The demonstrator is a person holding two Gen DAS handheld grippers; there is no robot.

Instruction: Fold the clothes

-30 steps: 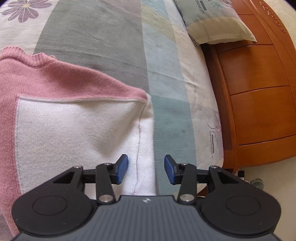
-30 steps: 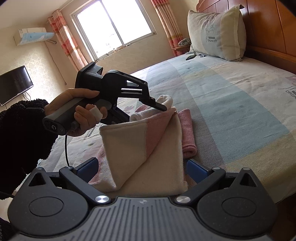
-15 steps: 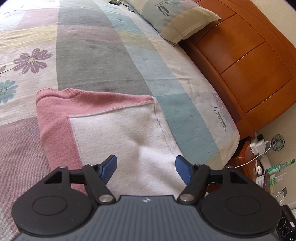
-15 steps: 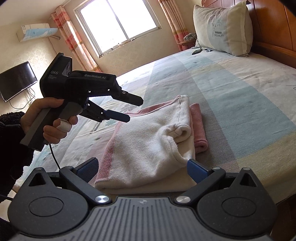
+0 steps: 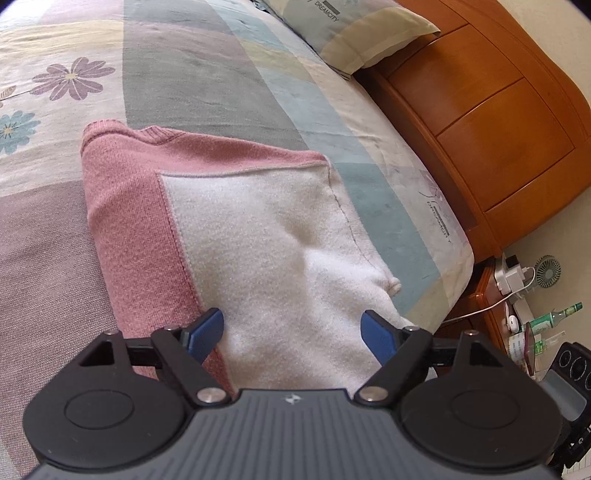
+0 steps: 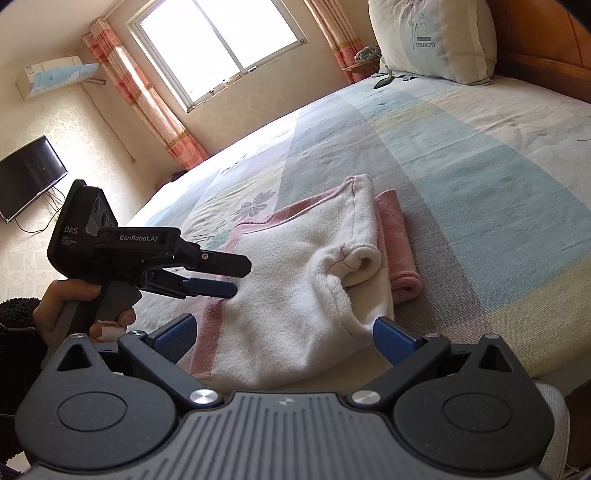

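A pink and white sweater (image 5: 258,236) is seen folded into a thick bundle on the patchwork bedsheet (image 5: 207,81), close to the near edge of the bed. In the left wrist view the left gripper (image 5: 293,332) is held wide, its blue fingertips (image 5: 205,330) spread to either side of the white panel, low over the near end of the bundle; nothing is clamped between them, and contact with the cloth cannot be told from this view. A pink band is shown running along the bundle toward 10 o'clock, with the ribbed hem at the far end. A pillow (image 5: 347,29) is visible at 1 o'clock, against the wooden headboard (image 5: 491,122), and a cluttered nightstand (image 5: 517,295) is caught at 3 o'clock. In the right wrist view the right gripper (image 6: 284,332) is also spread wide and held empty, with the sweater (image 6: 310,291) lying between and beyond its tips. The left gripper (image 6: 225,277) is seen at 9 o'clock, carried in a hand (image 6: 74,310) with a bandaged finger, its tip at the left edge of the white fabric. A rolled sleeve opening is shown on top of the bundle, and a pink fold is peeking out at 2 o'clock. A window (image 6: 218,48) and a wall television (image 6: 29,177) are noted behind.
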